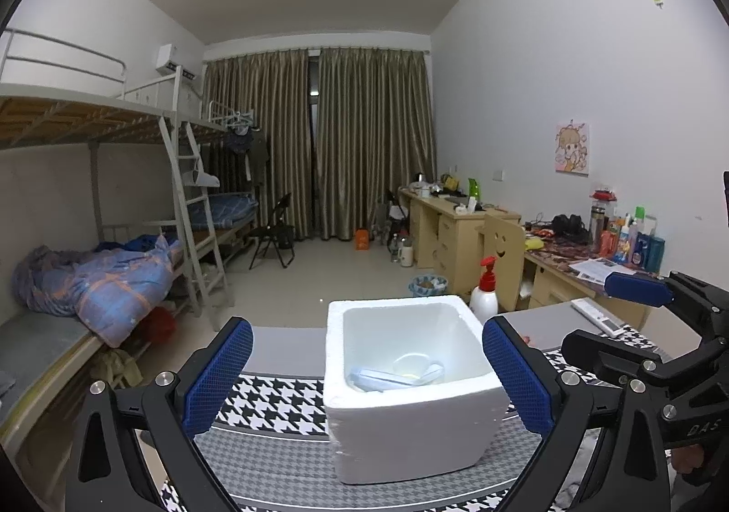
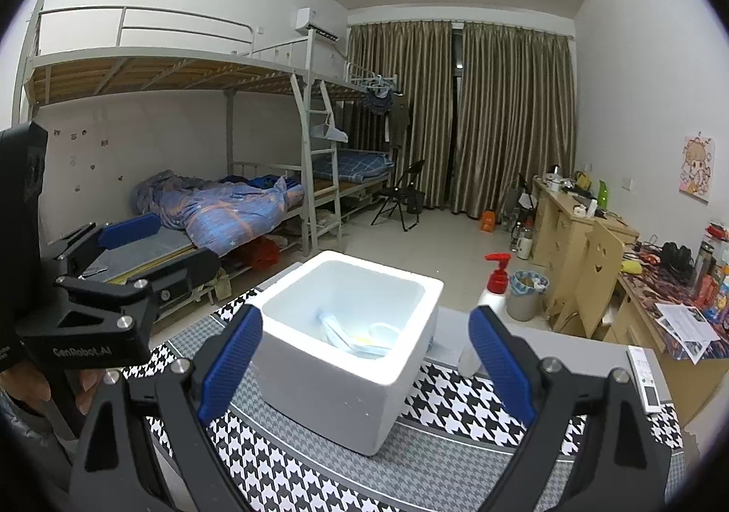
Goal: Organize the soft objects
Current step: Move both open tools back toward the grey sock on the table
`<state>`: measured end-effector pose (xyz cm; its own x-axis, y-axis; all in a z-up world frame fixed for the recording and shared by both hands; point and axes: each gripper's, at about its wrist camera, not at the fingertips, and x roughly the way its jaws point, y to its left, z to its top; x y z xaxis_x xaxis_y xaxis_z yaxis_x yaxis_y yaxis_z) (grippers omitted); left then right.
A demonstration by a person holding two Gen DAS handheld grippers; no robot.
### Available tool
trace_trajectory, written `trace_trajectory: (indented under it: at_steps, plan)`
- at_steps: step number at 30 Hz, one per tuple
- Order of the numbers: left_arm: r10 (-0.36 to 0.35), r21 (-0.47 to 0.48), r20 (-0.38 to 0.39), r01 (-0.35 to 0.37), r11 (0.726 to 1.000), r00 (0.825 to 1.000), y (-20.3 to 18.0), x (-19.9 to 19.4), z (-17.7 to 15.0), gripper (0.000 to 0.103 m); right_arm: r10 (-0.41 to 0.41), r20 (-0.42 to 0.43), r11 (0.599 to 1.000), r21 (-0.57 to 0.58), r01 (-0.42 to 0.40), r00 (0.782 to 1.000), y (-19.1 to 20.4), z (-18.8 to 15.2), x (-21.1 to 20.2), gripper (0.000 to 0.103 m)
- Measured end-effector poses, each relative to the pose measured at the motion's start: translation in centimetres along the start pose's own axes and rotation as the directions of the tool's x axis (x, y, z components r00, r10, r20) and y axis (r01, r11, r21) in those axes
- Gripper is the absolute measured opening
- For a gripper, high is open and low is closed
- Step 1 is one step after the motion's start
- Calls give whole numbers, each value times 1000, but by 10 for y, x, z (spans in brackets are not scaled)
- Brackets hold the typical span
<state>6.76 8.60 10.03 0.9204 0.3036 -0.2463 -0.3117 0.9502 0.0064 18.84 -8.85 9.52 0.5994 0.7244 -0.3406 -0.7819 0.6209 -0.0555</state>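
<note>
A white foam box (image 1: 410, 425) (image 2: 337, 380) stands on a houndstooth cloth (image 1: 273, 402) (image 2: 460, 393). Inside it lie soft light-blue face masks (image 1: 387, 376) (image 2: 341, 336) beside a pale round item I cannot identify. My left gripper (image 1: 367, 325) is open, its blue pads on either side of the box's near part, apart from the walls. My right gripper (image 2: 364, 311) is open too, straddling the box's near corner and holding nothing. Each gripper also shows in the other's view, the right one (image 1: 606, 316) right of the box and the left one (image 2: 168, 245) left of it.
A white pump bottle with a red top (image 1: 485, 293) (image 2: 494, 284) stands just behind the box. A white remote (image 1: 597, 318) (image 2: 644, 375) lies at the table's right edge. Bunk beds (image 1: 114, 275) line the left wall, cluttered desks (image 1: 587, 256) the right.
</note>
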Motion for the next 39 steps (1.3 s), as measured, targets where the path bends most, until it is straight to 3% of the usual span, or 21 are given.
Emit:
trace_trajectory:
  at_steps: [18, 39]
  plan:
    - [-72, 14, -10, 72, 997, 997, -22, -3, -5, 102, -56, 11, 997, 50, 55, 998, -18, -15, -25, 95]
    - [-188, 8, -44, 189, 982, 981, -56, -1, -21, 102, -157, 24, 983, 99, 153, 987, -45, -40, -58, 95]
